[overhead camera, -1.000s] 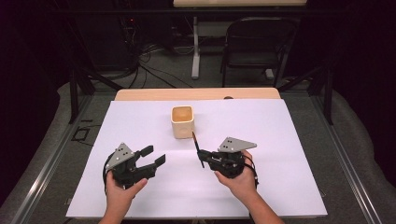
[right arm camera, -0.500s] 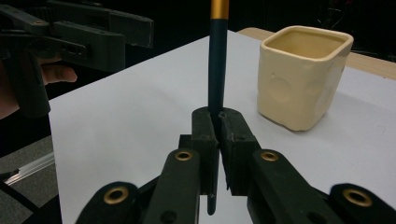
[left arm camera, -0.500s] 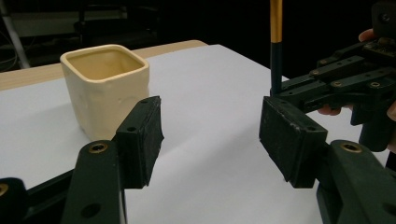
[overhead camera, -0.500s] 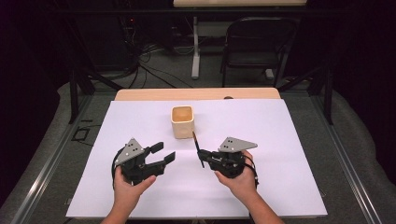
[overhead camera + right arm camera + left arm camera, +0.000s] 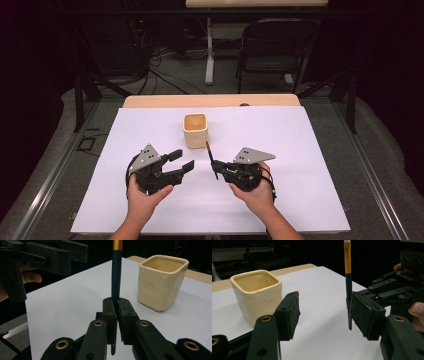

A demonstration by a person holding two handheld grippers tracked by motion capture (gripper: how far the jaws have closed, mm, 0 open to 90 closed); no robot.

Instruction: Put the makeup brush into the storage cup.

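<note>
White table cover carries a cream square cup, upright and empty. Right gripper is clamped on a dark paintbrush, held upright near the cup. Left gripper stands open, holding nothing, its jaws just narrowing. Risk: the grip sits low on the handle, apparently; a nudge could tip the brush.

Your desk shows a pale wooden edge at the far side. A white sheet covers nearly all of it. One cream square cup stands upright on the sheet, near the far middle.
</note>
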